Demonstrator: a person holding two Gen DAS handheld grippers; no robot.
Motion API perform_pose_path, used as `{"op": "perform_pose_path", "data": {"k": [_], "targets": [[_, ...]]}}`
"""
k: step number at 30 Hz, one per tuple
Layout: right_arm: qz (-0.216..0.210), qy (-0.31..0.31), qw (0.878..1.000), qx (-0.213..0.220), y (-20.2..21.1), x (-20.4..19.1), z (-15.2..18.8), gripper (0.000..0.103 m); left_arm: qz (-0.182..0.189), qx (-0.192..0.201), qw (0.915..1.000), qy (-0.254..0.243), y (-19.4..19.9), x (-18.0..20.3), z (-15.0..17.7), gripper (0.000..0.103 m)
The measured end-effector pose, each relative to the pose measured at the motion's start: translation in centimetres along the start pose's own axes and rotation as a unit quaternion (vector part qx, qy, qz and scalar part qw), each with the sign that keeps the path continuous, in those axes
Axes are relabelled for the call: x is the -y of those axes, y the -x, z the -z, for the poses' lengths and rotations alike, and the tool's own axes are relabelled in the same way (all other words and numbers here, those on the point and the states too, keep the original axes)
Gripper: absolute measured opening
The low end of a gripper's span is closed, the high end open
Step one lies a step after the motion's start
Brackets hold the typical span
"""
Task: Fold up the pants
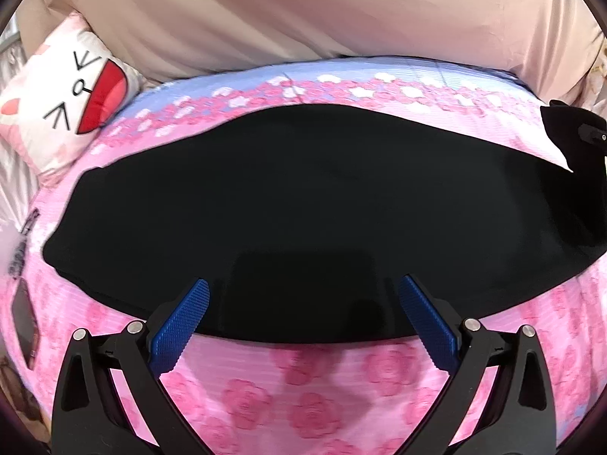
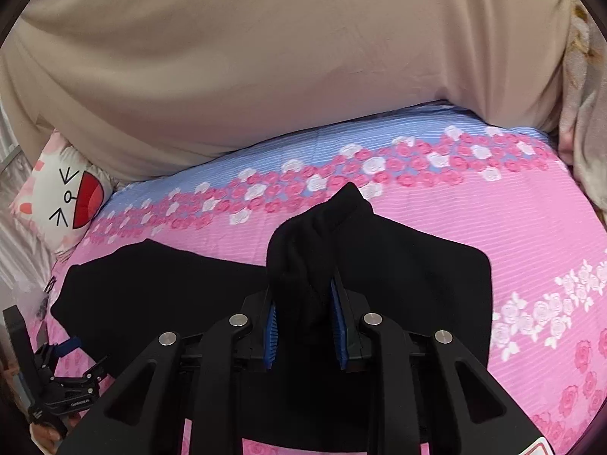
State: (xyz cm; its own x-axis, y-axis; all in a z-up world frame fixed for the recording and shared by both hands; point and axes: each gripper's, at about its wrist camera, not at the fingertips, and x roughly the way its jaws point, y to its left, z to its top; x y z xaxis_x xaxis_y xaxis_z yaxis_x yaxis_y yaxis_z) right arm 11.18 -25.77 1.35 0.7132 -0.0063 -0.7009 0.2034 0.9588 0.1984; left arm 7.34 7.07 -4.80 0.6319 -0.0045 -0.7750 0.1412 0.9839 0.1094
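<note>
Black fleecy pants (image 2: 398,276) bunched in right tongs (image 2: 305,326), rose-print sheet (image 2: 493,208)

Hardly any readable writing is showing. A pillow (image 1: 57,102) is sitting at the upper left of the frame, bearing only a drawn cartoon face, no letters. Dark print is running along the bedsheet (image 1: 26,235) at the left edge, too blurred to read. Small pale lettering is appearing on the left gripper (image 2: 68,390) at the lower left, illegible.
</note>
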Motion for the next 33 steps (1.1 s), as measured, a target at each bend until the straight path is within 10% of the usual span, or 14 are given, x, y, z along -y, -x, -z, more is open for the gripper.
{"op": "perform_pose_path", "data": {"k": [13, 18, 25, 33], "targets": [[-0.143, 0.129, 0.976, -0.105, -8.2, -15.8, 4.2, 0.024, -0.040, 0.000, 0.9975, 0.058, -0.7, -5.8, -0.4, 0.098], [-0.156, 0.182, 0.963, -0.119, -9.4, -18.4, 7.4, 0.054, -0.054, -0.003, 0.9963, 0.067, -0.8, -7.5, 0.0, 0.098], [-0.131, 0.180, 0.972, -0.079, -4.4, -16.3, 6.0, 0.055, -0.044, -0.006, 0.9964, 0.072, -1.5, -7.6, -0.4, 0.098], [-0.128, 0.232, 0.958, -0.109, -8.8, -19.7, 8.7, 0.062, -0.041, -0.002, 0.9976, 0.055, -1.1, -6.6, -0.5, 0.098]]}}
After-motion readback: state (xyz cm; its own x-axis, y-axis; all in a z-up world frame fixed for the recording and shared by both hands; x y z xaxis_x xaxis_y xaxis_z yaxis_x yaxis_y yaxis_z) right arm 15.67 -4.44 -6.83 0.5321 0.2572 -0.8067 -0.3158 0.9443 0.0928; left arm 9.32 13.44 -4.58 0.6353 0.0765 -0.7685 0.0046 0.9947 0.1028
